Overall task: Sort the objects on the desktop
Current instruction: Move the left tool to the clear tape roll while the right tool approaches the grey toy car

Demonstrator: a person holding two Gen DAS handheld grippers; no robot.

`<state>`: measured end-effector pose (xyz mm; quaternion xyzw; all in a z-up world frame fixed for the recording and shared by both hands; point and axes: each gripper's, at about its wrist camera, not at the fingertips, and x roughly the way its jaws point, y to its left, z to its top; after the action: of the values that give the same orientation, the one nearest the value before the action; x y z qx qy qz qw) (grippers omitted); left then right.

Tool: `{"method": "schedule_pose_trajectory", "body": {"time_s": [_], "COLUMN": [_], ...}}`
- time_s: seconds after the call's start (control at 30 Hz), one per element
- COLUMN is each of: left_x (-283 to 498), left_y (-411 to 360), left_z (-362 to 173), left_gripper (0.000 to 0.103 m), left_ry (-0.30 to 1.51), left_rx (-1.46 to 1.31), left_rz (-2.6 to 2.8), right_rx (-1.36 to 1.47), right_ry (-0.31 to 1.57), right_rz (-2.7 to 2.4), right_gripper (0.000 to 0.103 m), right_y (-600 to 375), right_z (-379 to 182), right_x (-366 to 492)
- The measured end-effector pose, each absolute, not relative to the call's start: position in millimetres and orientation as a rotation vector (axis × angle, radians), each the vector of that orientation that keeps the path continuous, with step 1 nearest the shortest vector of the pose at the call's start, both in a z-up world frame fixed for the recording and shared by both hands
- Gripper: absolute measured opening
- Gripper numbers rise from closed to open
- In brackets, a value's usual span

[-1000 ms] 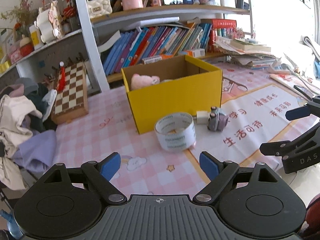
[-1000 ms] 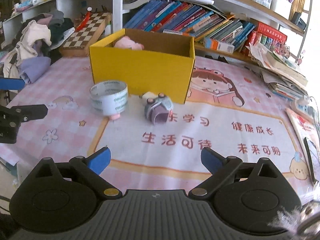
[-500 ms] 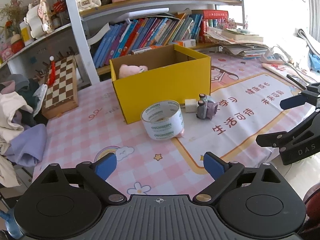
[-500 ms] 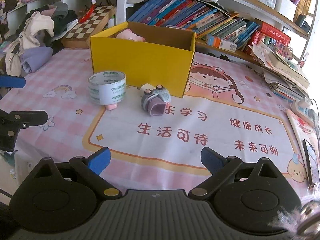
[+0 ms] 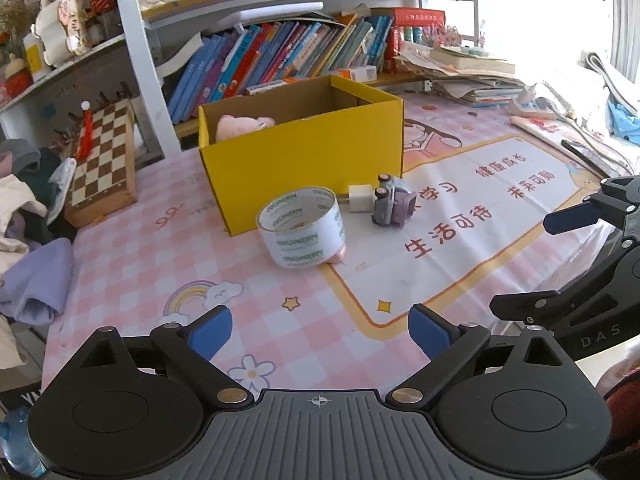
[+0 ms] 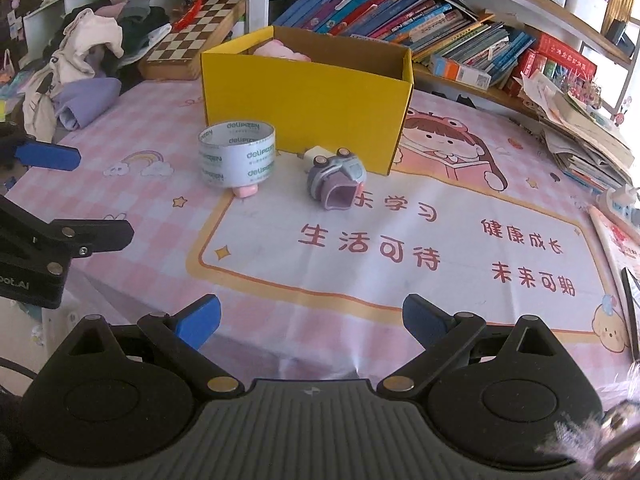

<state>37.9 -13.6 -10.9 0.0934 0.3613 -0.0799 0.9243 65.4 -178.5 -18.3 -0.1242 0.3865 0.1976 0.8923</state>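
A yellow cardboard box [image 5: 304, 160] [image 6: 304, 100] stands open on the pink checked tablecloth, with a pink plush [image 5: 244, 125] [image 6: 280, 49] inside. In front of it sit a roll of clear tape [image 5: 302, 226] [image 6: 237, 153], a small white charger plug [image 5: 360, 198] [image 6: 313, 156] and a purple-grey toy car [image 5: 392, 200] [image 6: 337, 178]. A small pink piece [image 6: 245, 192] lies under the tape roll. My left gripper [image 5: 318, 330] is open and empty, short of the tape. My right gripper [image 6: 310, 320] is open and empty near the table's front edge.
A chessboard [image 5: 102, 156] and a heap of clothes [image 6: 92, 56] lie at the left. Bookshelves [image 5: 288, 52] line the back. Stacked papers and books [image 6: 580, 128] crowd the right. A printed mat [image 6: 400, 240] covers the tablecloth before the box.
Both views have drawn back a little from the box and the tape. The left gripper's jaws stand slightly wider than a second ago. Nothing on the table has moved.
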Motion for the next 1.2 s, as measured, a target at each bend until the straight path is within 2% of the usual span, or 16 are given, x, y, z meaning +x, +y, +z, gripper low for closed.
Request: {"method": "schedule_pose_trajectory", "body": {"time_s": [1.2], "left_x": [98], "left_y": [-13], "left_z": [-21], "left_gripper": [0.097], "left_ry": [0.785], "left_rx": [0.147], "left_rz": [-0.119], "right_rx": [-0.270], "right_ry": [0.824], "right_rz": [0.455], "right_gripper": [0.096], "right_y": [-176], "right_z": [-19], "right_x": [133]}}
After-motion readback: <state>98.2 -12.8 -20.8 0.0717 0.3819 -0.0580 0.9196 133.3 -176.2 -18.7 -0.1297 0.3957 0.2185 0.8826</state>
